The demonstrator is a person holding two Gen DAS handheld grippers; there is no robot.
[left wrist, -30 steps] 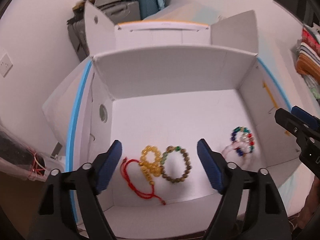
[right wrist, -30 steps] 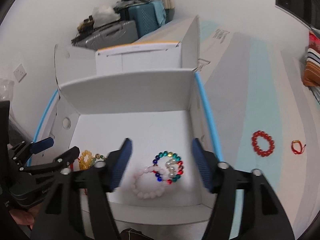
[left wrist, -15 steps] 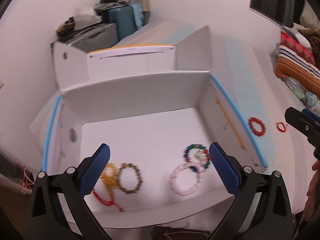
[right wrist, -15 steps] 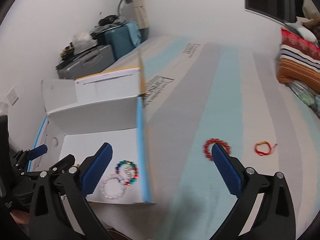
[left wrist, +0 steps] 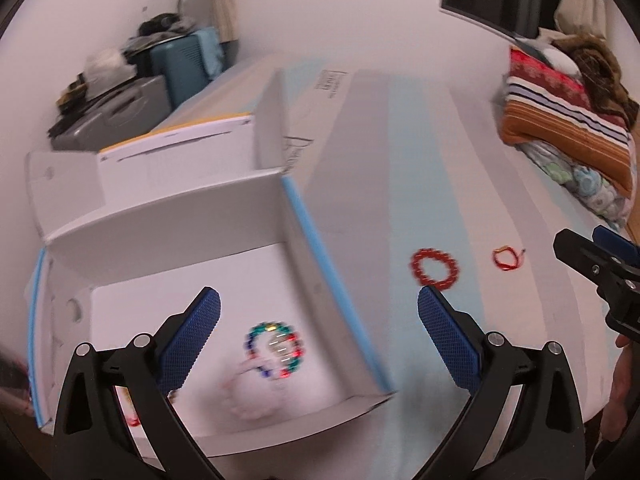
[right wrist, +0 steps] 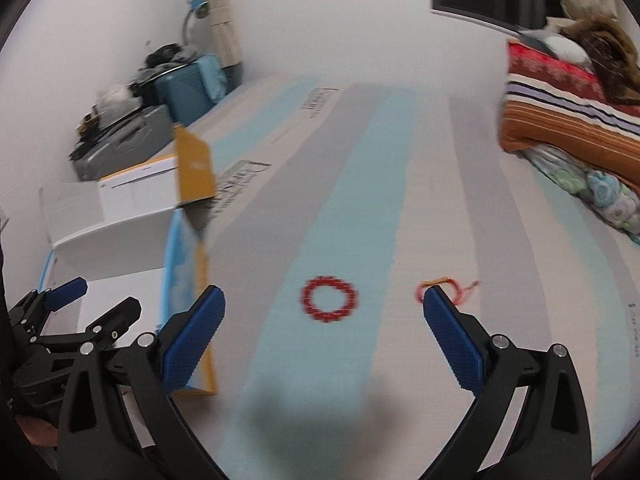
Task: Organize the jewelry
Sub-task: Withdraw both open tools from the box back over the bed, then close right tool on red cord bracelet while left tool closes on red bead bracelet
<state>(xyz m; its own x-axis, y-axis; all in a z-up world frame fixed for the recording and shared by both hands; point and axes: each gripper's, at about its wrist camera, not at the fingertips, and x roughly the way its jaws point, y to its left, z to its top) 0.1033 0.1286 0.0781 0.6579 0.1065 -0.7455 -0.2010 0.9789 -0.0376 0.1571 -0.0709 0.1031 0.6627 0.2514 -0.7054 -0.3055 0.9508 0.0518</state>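
White box (left wrist: 188, 208): open cardboard, blue-edged, filling the left half of the left wrist frame; at the left edge of the right wrist frame.
Inside the box: a multicoloured bead bracelet (left wrist: 274, 350) lies on the floor of the box, low in the frame, touching a blurred pale pink bracelet (left wrist: 252, 394) below it; a scrap of red cord (left wrist: 132, 420) shows behind the left tool's finger.
Red bead bracelet (right wrist: 329, 299): on the striped bed cover (right wrist: 360, 184), outside the box, centre of the right wrist frame.
Red cord bracelet (right wrist: 448, 290): just right of the bead ring, apart from it, partly behind the right tool's pad tip.
Left tool (left wrist: 318, 332): spread wide, nothing between its blue pads, hanging over the box's right wall.
Right tool (right wrist: 324, 332): spread wide and empty, above the bed cover with the red bead bracelet showing between its fingers.
Upper right of both frames: folded striped blankets (right wrist: 568, 96).
Upper left: suitcases (right wrist: 160, 112) against the wall.
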